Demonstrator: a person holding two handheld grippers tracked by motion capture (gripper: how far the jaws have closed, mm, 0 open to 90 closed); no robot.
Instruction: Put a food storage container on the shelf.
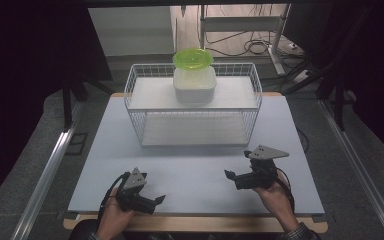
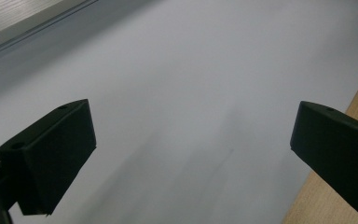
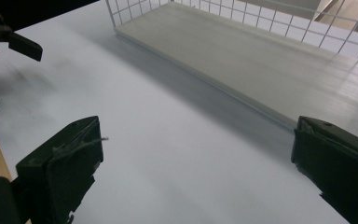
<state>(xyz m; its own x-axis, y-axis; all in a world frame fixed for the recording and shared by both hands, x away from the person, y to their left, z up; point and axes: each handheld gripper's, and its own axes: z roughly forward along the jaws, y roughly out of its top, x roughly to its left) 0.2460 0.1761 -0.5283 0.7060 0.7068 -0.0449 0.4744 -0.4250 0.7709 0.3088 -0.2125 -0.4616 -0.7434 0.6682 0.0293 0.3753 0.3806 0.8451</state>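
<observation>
White table (image 1: 195,165), container (image 1: 195,84) beyond both grippers

Setting: indoor test room, lab-like. Evidence: a bare white work table (image 1: 195,165) with a wooden edge, standing on grey carpet; metal rails (image 1: 45,170) running along the floor on both sides; dark curtains (image 1: 25,60) closing off left and right; loose cables (image 1: 252,47) and a power strip (image 1: 300,75) lying on the floor behind, near a metal frame stand (image 1: 240,22). No domestic furnishings.
</observation>
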